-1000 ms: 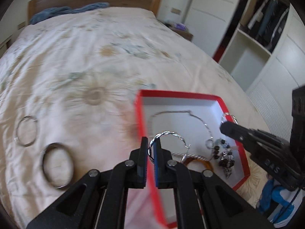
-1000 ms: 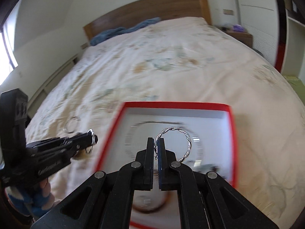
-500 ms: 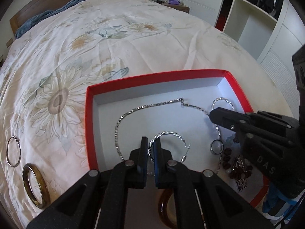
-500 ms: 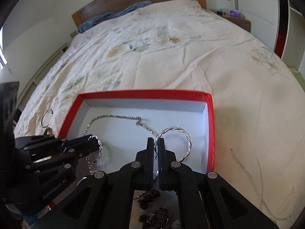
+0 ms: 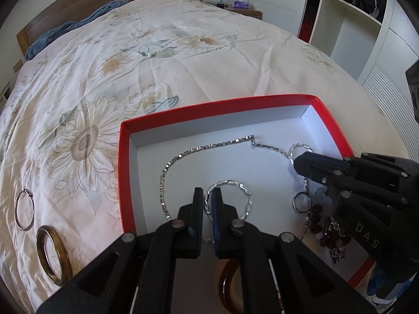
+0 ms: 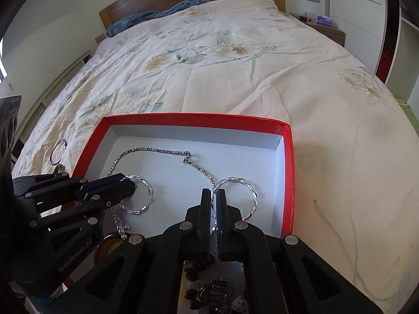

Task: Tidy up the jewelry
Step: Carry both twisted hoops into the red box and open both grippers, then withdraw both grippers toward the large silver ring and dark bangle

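On the bedspread (image 5: pixel 183 60) off the box's left edge lie a thin silver ring (image 5: pixel 24 209) and an amber bangle (image 5: pixel 53 255), not yet boxed. My left gripper (image 5: pixel 208 204) pinches one twisted silver hoop (image 5: pixel 230 198) over the middle of the red box (image 5: pixel 121 183); I should lower it clear of the chain necklace (image 5: pixel 183 154) before parting the fingers. My right gripper (image 6: pixel 214 204) clamps the matching hoop (image 6: pixel 237 196) near the box's right edge, so I'd set it beside its pair, untangled.

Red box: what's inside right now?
Red box: silver chain necklace, plain ring, dark beads, brown bangle partly hidden by the gripper. Each gripper holds a twisted silver hoop over it.
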`<state>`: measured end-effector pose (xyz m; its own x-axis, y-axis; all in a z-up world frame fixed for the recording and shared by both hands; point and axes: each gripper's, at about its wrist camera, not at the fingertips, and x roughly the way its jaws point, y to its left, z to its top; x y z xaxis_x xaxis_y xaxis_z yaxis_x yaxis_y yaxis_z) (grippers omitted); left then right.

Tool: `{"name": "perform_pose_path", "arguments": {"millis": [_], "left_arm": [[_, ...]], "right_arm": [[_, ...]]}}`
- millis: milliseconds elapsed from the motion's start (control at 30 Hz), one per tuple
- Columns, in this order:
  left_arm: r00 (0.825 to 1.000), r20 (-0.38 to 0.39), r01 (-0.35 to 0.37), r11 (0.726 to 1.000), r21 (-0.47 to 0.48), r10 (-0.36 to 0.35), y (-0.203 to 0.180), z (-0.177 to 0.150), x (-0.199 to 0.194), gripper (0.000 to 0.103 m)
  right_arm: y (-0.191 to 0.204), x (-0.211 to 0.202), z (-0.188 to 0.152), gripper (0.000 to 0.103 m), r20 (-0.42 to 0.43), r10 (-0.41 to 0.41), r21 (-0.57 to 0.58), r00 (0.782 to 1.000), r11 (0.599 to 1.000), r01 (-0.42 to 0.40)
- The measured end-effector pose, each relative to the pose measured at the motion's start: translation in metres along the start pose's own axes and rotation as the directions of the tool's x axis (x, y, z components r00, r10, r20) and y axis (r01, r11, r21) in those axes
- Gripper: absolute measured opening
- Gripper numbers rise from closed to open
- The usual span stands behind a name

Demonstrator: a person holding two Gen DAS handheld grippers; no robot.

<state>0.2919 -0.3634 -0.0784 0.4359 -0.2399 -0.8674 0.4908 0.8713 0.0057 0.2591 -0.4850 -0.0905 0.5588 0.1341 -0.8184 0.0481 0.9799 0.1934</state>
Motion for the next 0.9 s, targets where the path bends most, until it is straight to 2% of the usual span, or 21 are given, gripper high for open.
{"name": "perform_pose_path", "arguments": {"millis": [167,500,633,900], "left_arm": [[0.999,0.026,0.026,1.0,-0.003,-0.026,-0.001,-0.002,-0.011,0.008],[0.995,0.088,0.058,0.998,-0.016,-0.056,0.001,-0.013,-0.057,0.021],[0.993,0.111,0.052,0.998,-0.033,-0.048,0.01,-0.022,-0.08,0.024],[0.989,0.144,0.035,0.996,-0.08,-0.023,0.034,-0.044,-0.125,0.028]], "right_arm": [[-0.005,-0.007,-0.006,0.012,0.011,-0.012,0.028,1.0,1.0,0.012],[0.003,-0.035,-0.015,0.024,0.033,-0.029,0.038,0.999,0.999,0.028],[0.011,-0.05,-0.018,0.029,0.045,-0.035,0.042,0.998,0.999,0.033],[0.033,-0.084,-0.033,0.031,0.067,-0.03,0.06,0.997,0.998,0.026]]}}
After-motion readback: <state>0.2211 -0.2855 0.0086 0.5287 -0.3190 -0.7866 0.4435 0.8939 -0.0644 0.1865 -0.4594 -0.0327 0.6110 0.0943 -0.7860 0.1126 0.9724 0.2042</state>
